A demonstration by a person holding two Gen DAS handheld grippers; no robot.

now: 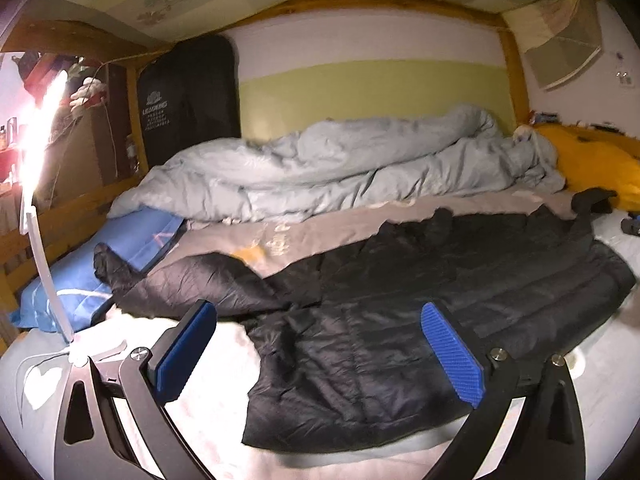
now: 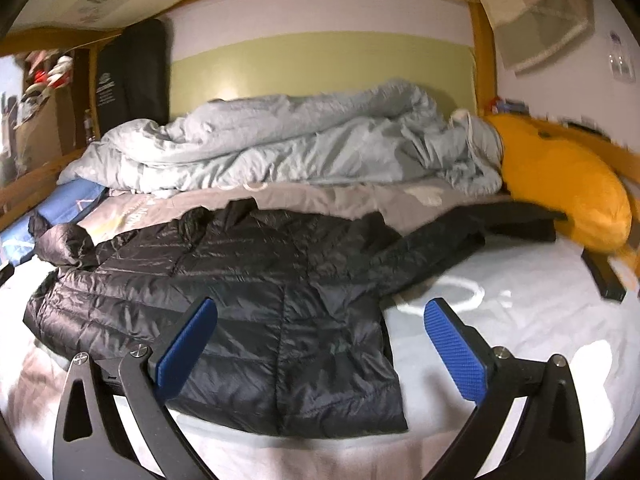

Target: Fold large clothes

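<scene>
Black puffer jacket spread flat — lit lamp left-view only.

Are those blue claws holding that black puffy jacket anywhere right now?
No, nothing is held. The left gripper and the right gripper both stand wide open above the black jacket, which lies spread on the bed.

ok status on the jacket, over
Both tongs open, left and right, nothing held. Jacket spread flat on bed, sleeves out, unfolded. Duvet bunched behind, clear of it.

Black quilted jacket, pale blue duvet, yellow cushion, blue-padded claws
</scene>
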